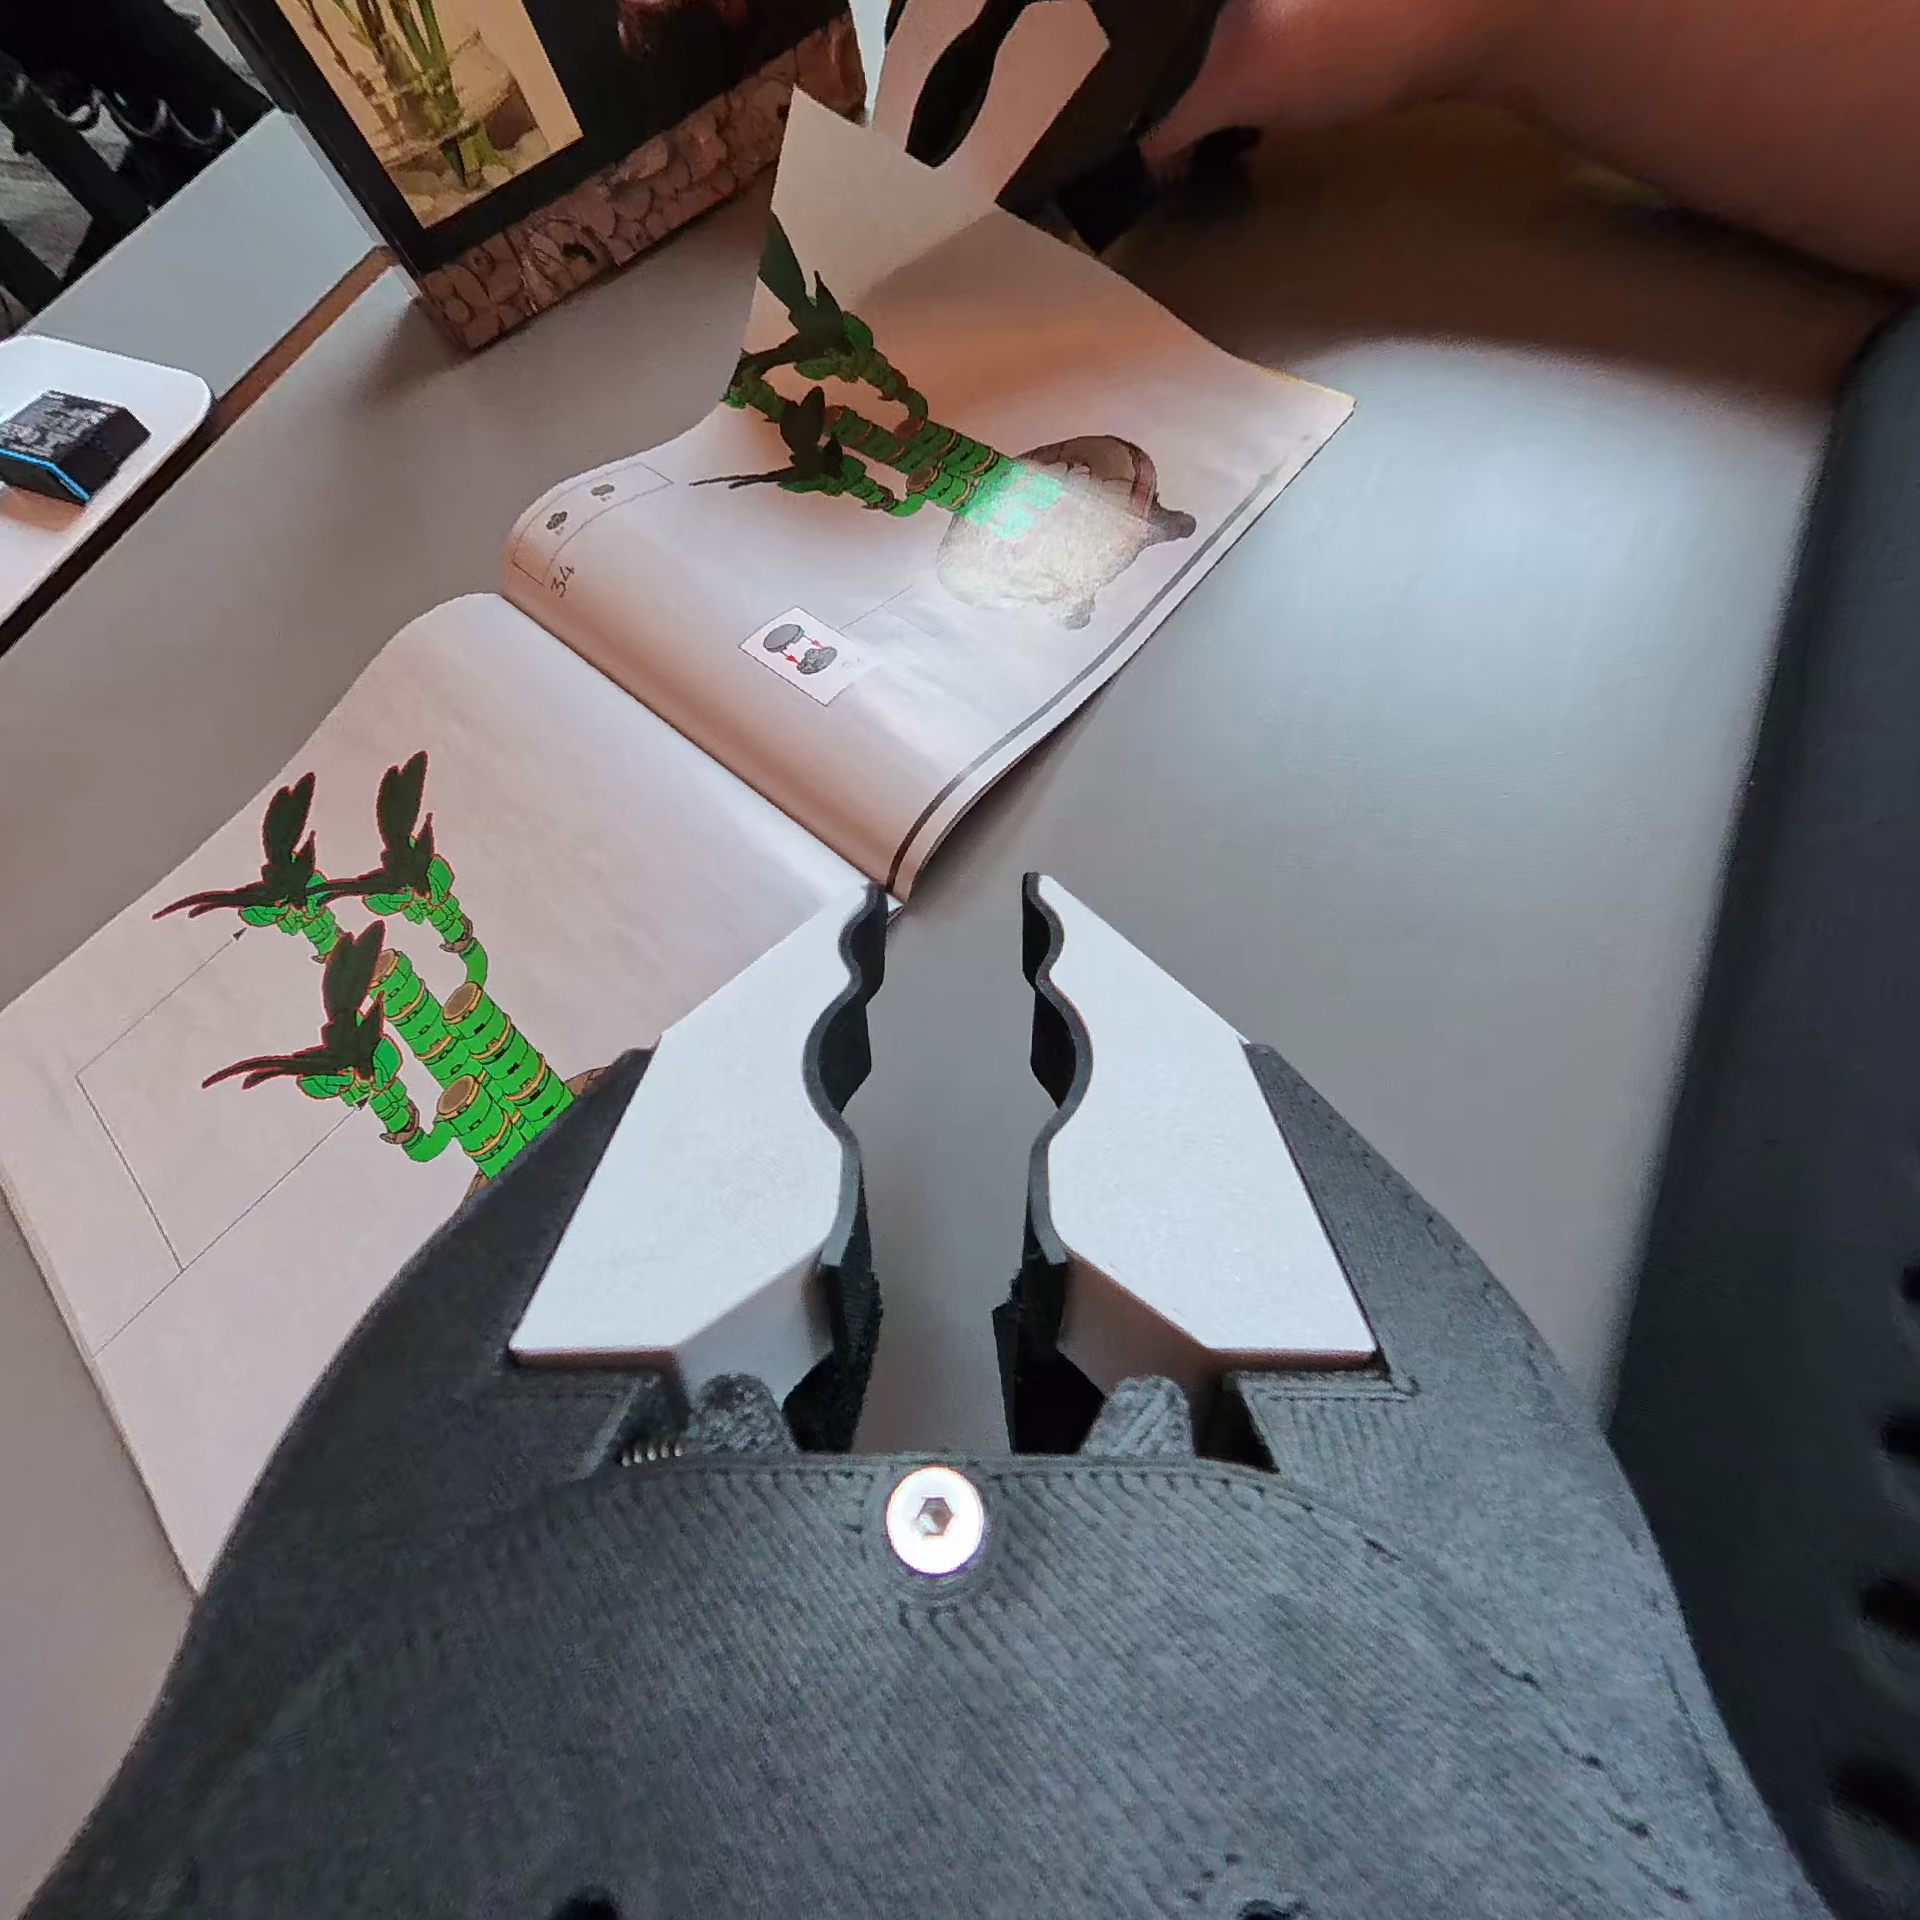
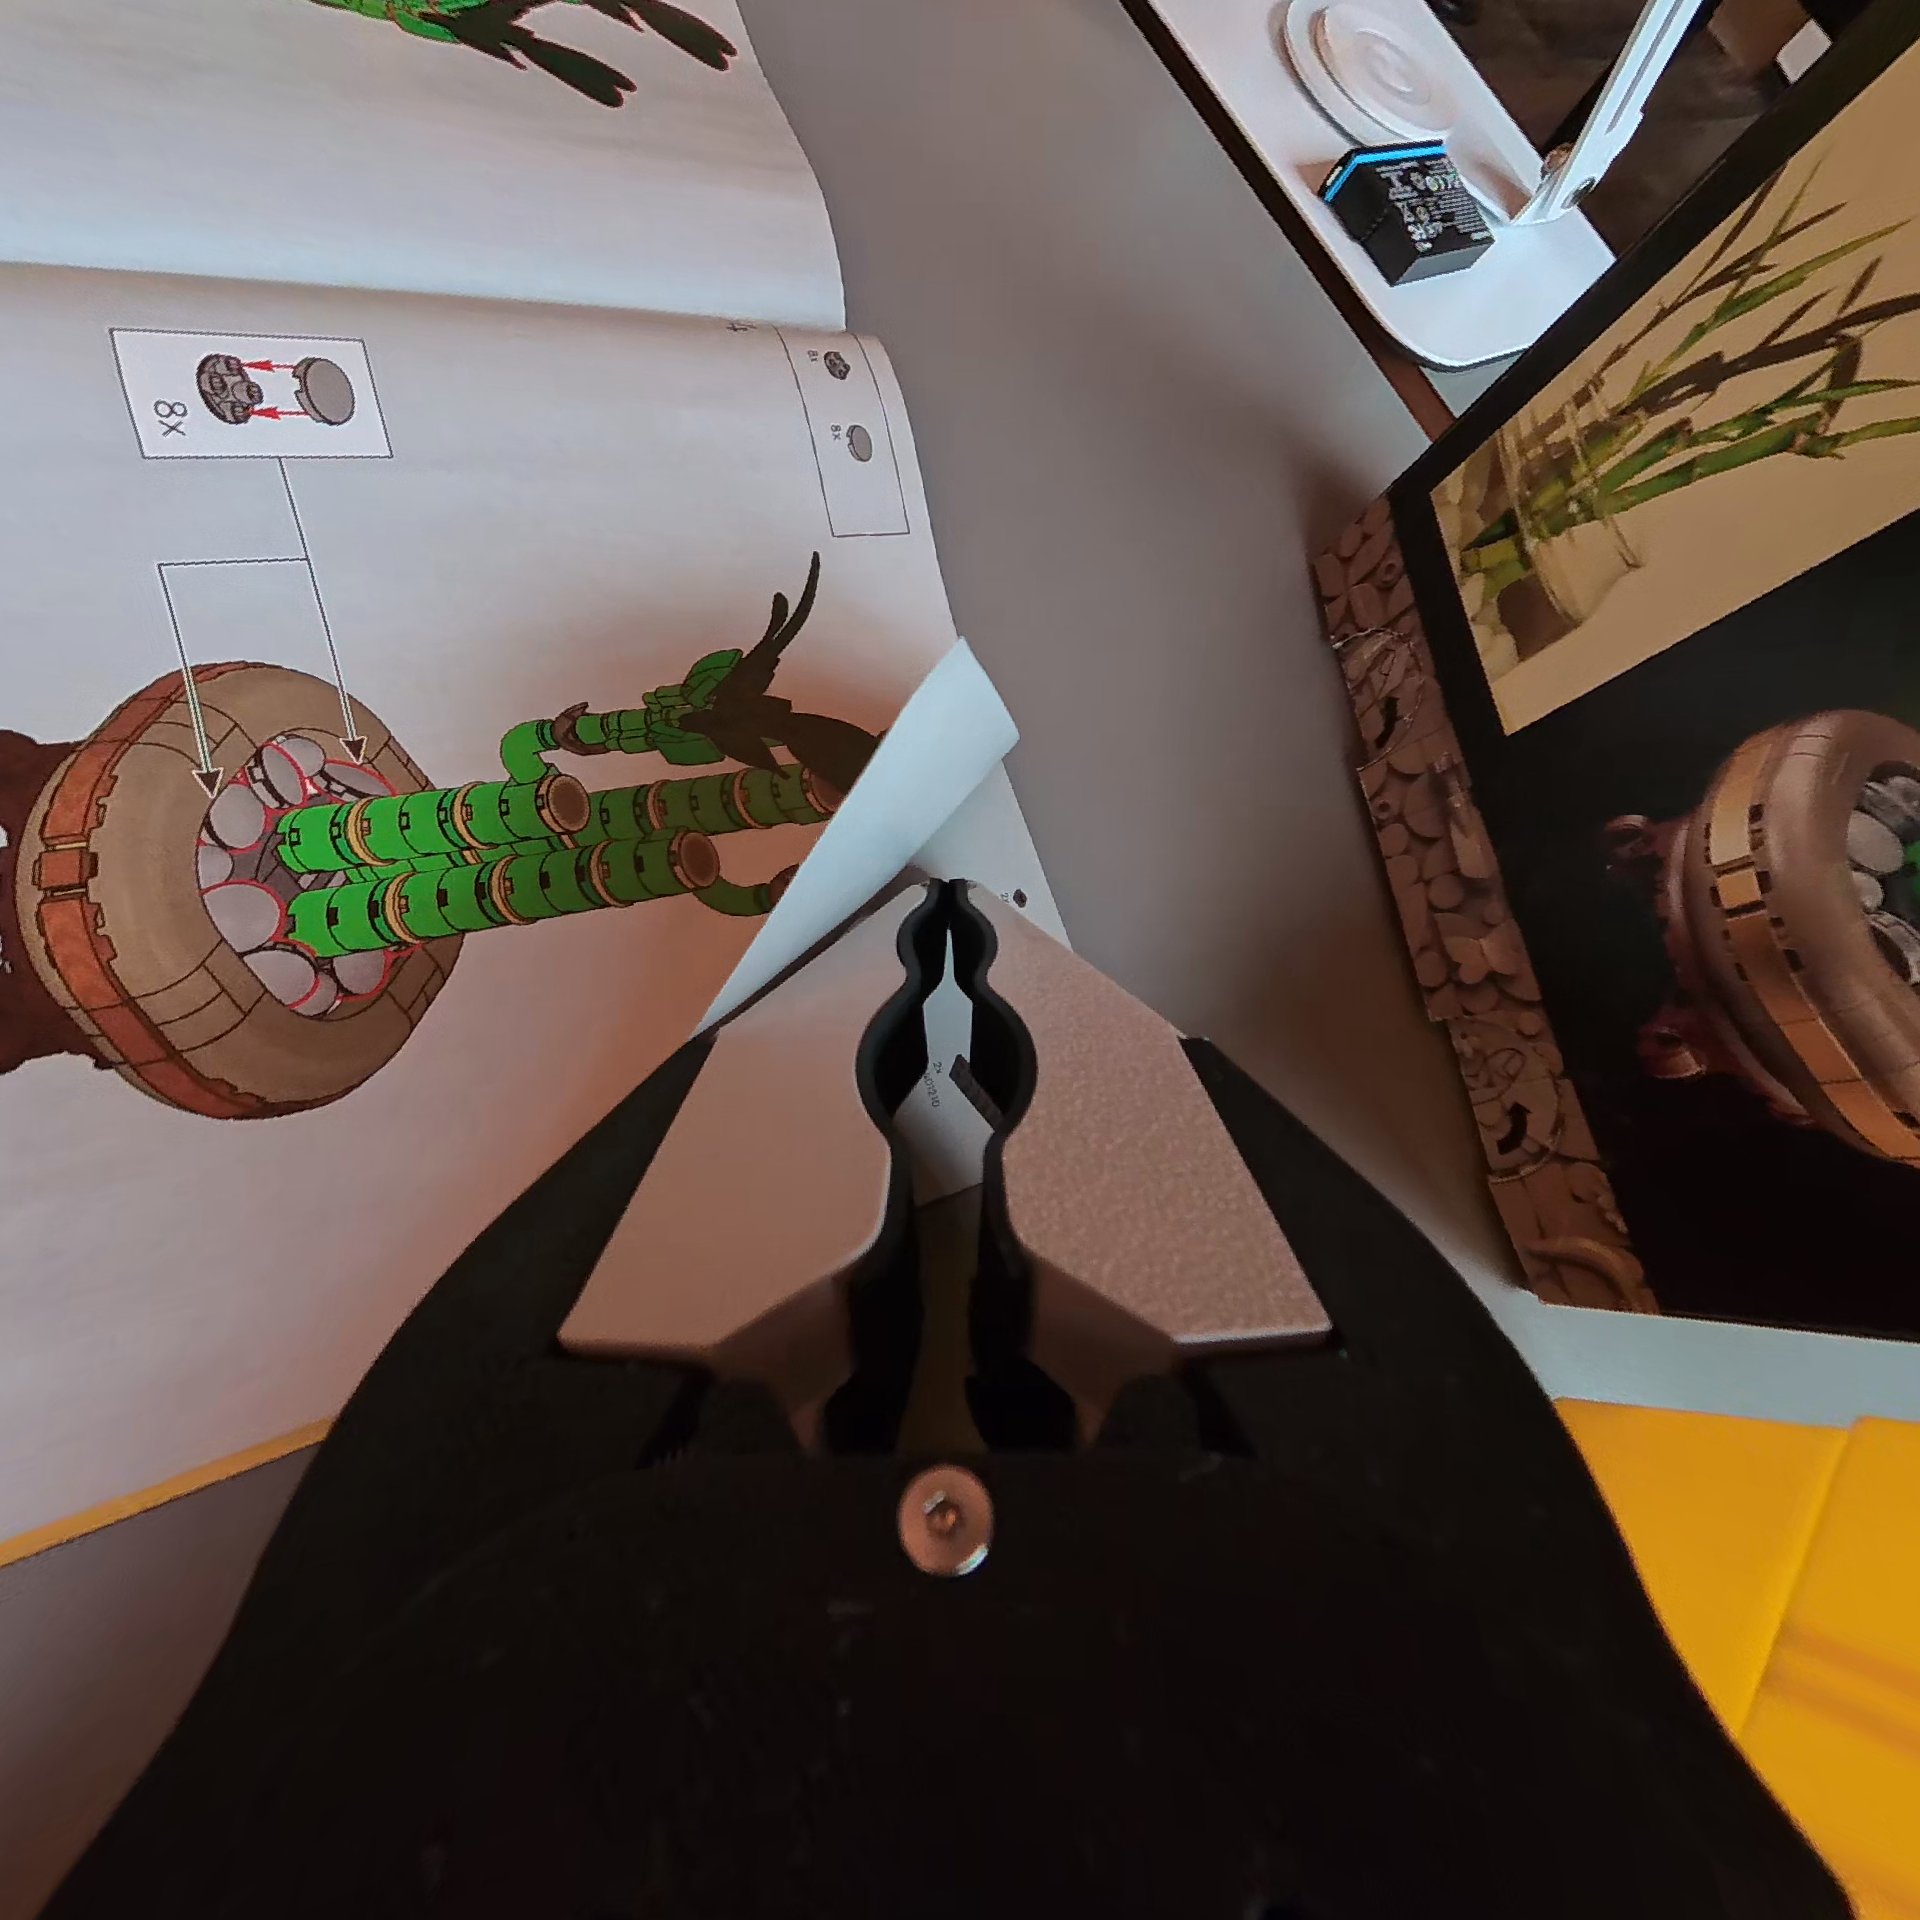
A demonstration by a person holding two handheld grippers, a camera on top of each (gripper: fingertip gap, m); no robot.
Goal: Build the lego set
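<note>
Left claw [image 1: 951, 935] sits nearest, low over the grey desk [image 1: 1403, 831], jaws a narrow gap apart, gripping nothing, tips just beside the near edge of the instruction booklet [image 1: 644, 748].

Booklet lies open flat on the desk, spine running near-to-far. Both pages show a green segmented bamboo model with dark leaves; far page adds a tan round pot filled with grey discs. Pages are white, slightly bowed at the spine.

Far corner of one page [image 2: 883, 831] is lifted and curled up off the stack. Right claw [image 2: 948, 896] is closed on that page corner, tips pinched together with paper between them; the same claw shows at the far top of the left wrist view, holding the sheet upright.

Set box [image 2: 1662, 831] stands at the far side, just beside the booklet, dark with plant photos. Bare desk to the right of the booklet. White tray [image 1: 94, 416] with a small black block [image 1: 68, 442] sits far left, well apart. Yellow surface [image 2: 1766, 1610] shows at near right in the right wrist view.
</note>
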